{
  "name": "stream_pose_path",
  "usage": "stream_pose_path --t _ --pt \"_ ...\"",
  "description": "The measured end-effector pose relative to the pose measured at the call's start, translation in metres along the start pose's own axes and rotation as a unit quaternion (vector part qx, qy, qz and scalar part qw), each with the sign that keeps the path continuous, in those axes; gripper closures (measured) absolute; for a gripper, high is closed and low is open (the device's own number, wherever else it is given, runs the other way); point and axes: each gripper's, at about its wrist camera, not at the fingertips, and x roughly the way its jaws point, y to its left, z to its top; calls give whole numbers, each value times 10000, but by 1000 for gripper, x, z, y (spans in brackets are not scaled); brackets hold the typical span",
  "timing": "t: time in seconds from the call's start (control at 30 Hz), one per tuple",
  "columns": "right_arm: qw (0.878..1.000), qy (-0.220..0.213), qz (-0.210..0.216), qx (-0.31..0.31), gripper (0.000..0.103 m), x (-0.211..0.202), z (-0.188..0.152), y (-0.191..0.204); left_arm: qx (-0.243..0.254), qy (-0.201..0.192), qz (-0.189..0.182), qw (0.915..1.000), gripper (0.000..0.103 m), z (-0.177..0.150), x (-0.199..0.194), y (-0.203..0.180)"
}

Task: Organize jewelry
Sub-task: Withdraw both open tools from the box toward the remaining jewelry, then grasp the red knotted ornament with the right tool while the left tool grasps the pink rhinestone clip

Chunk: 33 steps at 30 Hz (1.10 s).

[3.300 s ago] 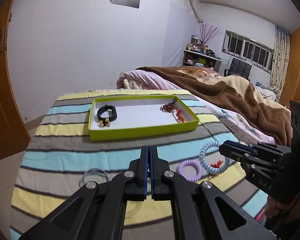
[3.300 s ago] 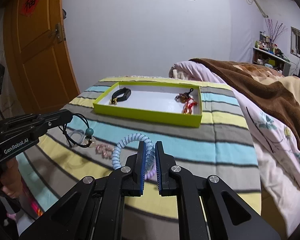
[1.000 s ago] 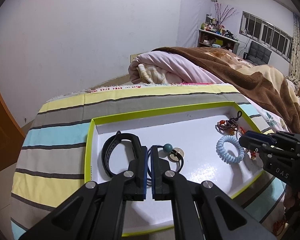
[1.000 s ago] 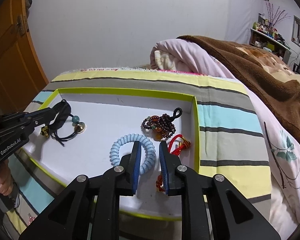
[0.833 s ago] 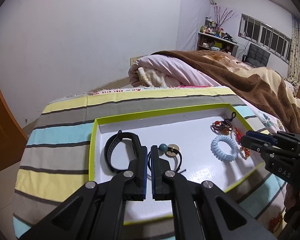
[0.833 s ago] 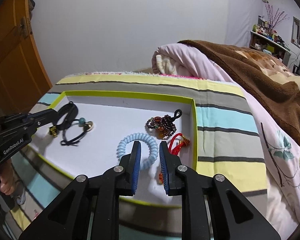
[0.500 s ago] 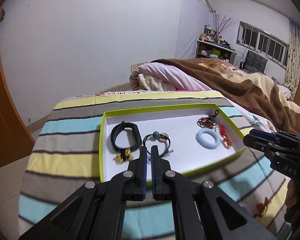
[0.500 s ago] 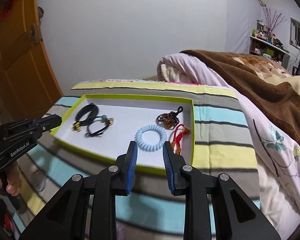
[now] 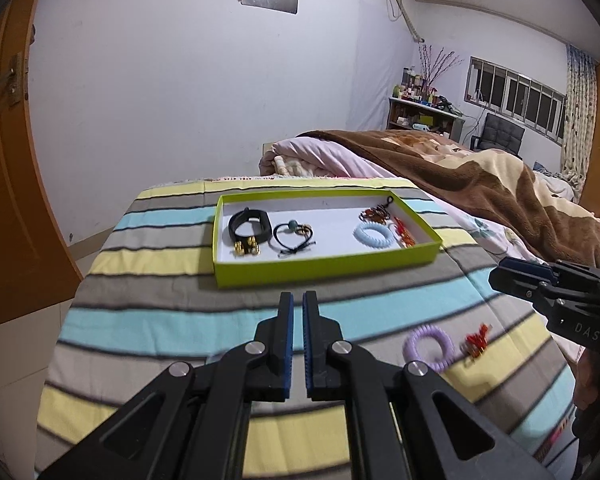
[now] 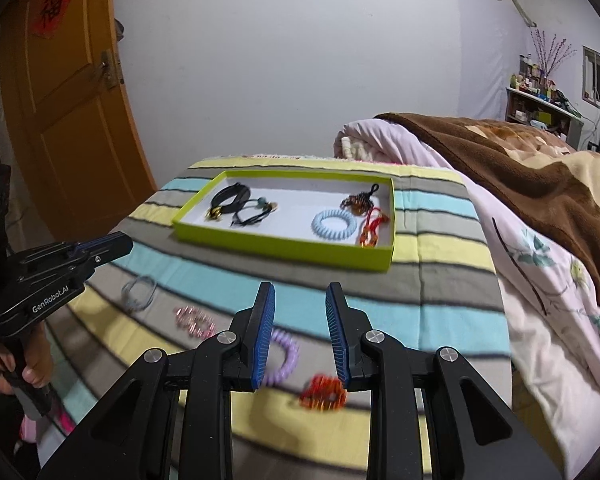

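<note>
Fingers of the left gripper [image 9: 295, 334] stand almost closed with only a thin slit between the blue pads and nothing held. Fingers of the right gripper [image 10: 300, 336] stand parted and empty; their jaws opened within the last second, and no item lies between them.

Items awaiting collection lie on the striped blanket [image 10: 440, 320], which serves as the worktop. Nearest the right fingers: a lilac spiral hair tie [image 10: 281, 356], just beyond and partly behind the left-hand pad, and a red-orange beaded ornament [image 10: 323, 392], below and slightly inside the right-hand pad. Both are blurred. Further left of the right fingers lie a pink beaded bracelet [image 10: 194, 322] and a thin grey-blue loop [image 10: 139, 292], closer to the left gripper.

Seen from the left wrist, the lilac tie [image 9: 429, 346] lies well to the right of the left fingers, so the right hand is judged the nearer one for it. Being a ring lying flat, it has no long axis; a pinch across one side of the coil should serve.

Beyond all fingers, the lime-green shallow tray [image 9: 324, 270] holds a black strap bracelet [image 9: 249, 226], a black cord with teal bead [image 9: 294, 236], a pale blue spiral tie [image 9: 373, 235] and red-brown beaded pieces [image 9: 382, 214].
</note>
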Motion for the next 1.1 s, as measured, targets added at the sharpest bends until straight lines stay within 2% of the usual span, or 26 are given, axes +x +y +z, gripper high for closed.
stream_pose_path --t 0.5,0.57,0.63,0.93,1.1 --pt "9994 165 116 275 76 -29 -58 3 -141 2 50 9999 97 -56 -44 -4" --pt "9992 201 130 316 76 -29 -62 2 -177 -5 38 9998 83 -59 -47 -5" --pt "9990 242 122 351 76 -29 -65 1 -233 -7 -11 9997 76 -62 -48 -4" --pt "9987 274 112 419 76 -24 -67 -3 -174 107 -133 9997 75 -66 -41 -13" --pt "9986 321 75 425 75 -17 -66 -6 -106 204 -194 9995 69 -66 -33 -19"
